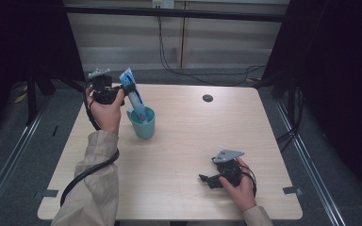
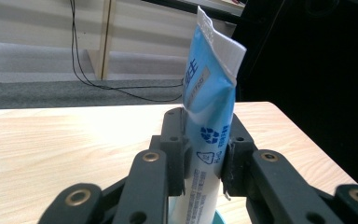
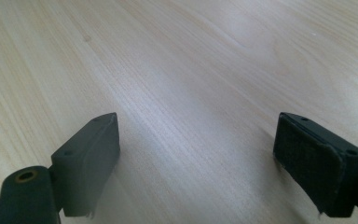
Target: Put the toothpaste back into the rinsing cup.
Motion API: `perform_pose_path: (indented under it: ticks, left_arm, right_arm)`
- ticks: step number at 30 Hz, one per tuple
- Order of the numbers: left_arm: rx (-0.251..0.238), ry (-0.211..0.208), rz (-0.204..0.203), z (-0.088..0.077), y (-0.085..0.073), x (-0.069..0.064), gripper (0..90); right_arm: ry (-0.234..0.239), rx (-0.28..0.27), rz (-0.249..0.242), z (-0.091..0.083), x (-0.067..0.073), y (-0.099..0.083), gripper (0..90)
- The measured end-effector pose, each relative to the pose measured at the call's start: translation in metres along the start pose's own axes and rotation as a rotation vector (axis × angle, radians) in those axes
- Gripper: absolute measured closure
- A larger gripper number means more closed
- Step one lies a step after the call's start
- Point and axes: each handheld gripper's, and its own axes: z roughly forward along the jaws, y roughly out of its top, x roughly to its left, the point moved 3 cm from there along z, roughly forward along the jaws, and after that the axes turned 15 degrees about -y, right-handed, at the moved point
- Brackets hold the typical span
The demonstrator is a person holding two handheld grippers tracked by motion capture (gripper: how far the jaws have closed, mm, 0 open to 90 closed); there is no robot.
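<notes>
The toothpaste tube (image 1: pixel 133 96) stands in the upper left of the high view, its lower end dipped into a teal cup (image 1: pixel 143 125) and its crimped tail leaning up and to the left. The left gripper (image 1: pixel 122 89) is clenched around the tube's middle; in the left gripper view the two black pads press its sides just below the recycling mark, and the cup's rim shows as a teal sliver at the bottom edge.

The step in hand looks like seating the tube in the cup. To do it well, I would tip the tube closer to upright so its weight sits over the cup rather than against the far lip, lower it until the bottom end rests on the cup's floor, and only then ease the jaws apart. Letting go while it leans this far could tip the light cup or let the tube slide out.

The tube is mostly blue with a white lower body, printed with white lettering, a grey label patch and a flat white seam at the top. It is soft-walled and dents slightly where it is pinched.

Lower right in the high view, the right gripper (image 1: pixel 206 179) lies low over the pale wooden table (image 1: pixel 193 141), its jaws spread wide with nothing between them.
</notes>
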Motion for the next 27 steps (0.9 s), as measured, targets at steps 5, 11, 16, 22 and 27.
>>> perform_pose_path:
  ticks: [5, 11, 16, 22, 27]
  left_arm:
    - [0.007, 0.003, -0.005, 0.004, -0.005, 0.001, 74.8]
    - [0.015, 0.011, 0.004, 0.007, -0.01, 0.003, 74.8]
    - [0.016, 0.019, 0.005, 0.009, -0.013, 0.004, 74.8]
    - [0.024, 0.029, 0.018, 0.011, -0.017, 0.004, 74.8]
    - [0.016, 0.03, 0.016, 0.013, -0.02, 0.004, 74.7]
  right_arm:
    - [0.0, 0.001, 0.002, 0.0, 0.0, 0.0, 13.9]
    - [0.0, 0.002, 0.002, 0.0, 0.0, 0.0, 13.9]
    - [0.001, 0.003, 0.004, 0.0, 0.0, 0.0, 13.9]
    - [0.001, 0.003, -0.001, 0.0, 0.0, 0.0, 13.9]
    - [0.001, 0.004, 0.001, 0.0, 0.0, 0.0, 13.9]
